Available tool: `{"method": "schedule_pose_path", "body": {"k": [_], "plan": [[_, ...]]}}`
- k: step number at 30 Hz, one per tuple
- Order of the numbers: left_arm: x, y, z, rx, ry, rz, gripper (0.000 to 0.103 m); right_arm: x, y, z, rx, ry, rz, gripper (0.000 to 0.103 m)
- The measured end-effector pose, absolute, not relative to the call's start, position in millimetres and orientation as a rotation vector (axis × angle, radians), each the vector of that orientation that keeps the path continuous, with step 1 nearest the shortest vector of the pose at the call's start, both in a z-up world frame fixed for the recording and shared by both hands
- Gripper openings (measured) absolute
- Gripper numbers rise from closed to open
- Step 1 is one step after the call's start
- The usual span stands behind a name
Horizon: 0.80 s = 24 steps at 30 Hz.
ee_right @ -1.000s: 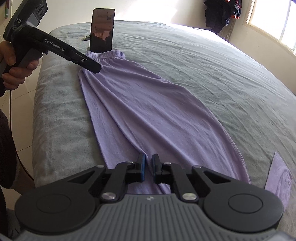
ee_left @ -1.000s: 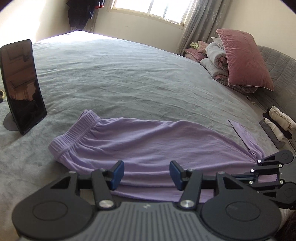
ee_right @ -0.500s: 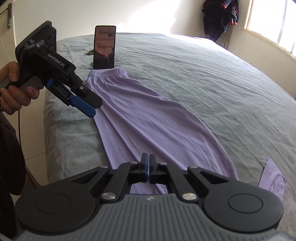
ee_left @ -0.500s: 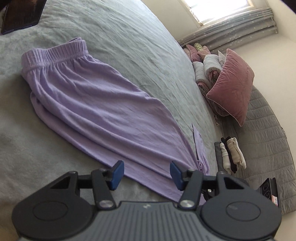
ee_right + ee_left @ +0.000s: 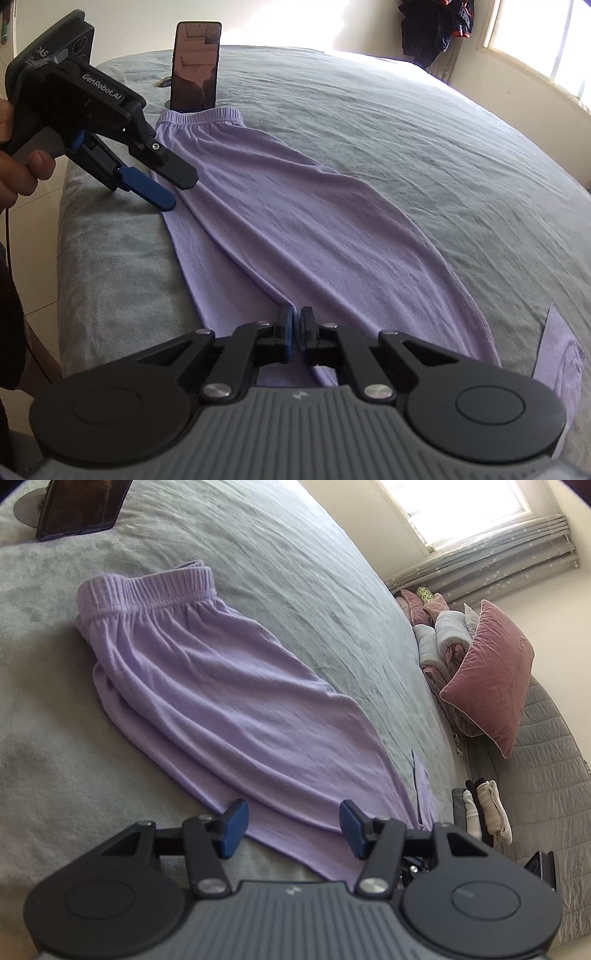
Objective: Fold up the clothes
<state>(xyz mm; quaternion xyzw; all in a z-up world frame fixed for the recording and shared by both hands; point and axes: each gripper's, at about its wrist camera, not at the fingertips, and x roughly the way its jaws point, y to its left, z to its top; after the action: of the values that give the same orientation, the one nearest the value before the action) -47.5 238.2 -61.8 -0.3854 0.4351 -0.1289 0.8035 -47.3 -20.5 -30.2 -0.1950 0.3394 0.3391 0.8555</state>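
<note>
Lilac trousers (image 5: 295, 206) lie flat on the bed ahead of both grippers, and we risk dragging them askew because our right gripper (image 5: 294, 332) pinches only a thin hem fold while our left gripper (image 5: 291, 821) gapes empty beside their edge.

"GenRobot.AI" on left claw (image 5: 162, 188)

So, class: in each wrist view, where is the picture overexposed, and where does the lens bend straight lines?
Left wrist view: the window is blown out white, and the bed curves like a dome. Right wrist view: glare washes out the wall beyond the phone, the window is overexposed, and the bed's edges bow.
</note>
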Motion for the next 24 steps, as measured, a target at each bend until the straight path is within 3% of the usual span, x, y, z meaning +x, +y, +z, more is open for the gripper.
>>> {"method": "schedule_pose_path", "body": {"k": [6,9,11,24], "plan": [[-51,241,-60,-0.845,0.901,-0.224,0.052,-53,-31,1,-0.315,0.684,0.757,0.000],[-52,245,-60,-0.851,0.888,-0.180,0.026,-60,-31,13,-0.304,0.672,0.798,0.000],[-53,249,-58,-0.844,0.884,-0.153,0.002,-65,-29,15,-0.317,0.680,0.824,0.000],[-54,251,-47,-0.546,0.990,-0.124,0.001,-73,-5,-21,-0.403,0.852,0.900,0.000]]}}
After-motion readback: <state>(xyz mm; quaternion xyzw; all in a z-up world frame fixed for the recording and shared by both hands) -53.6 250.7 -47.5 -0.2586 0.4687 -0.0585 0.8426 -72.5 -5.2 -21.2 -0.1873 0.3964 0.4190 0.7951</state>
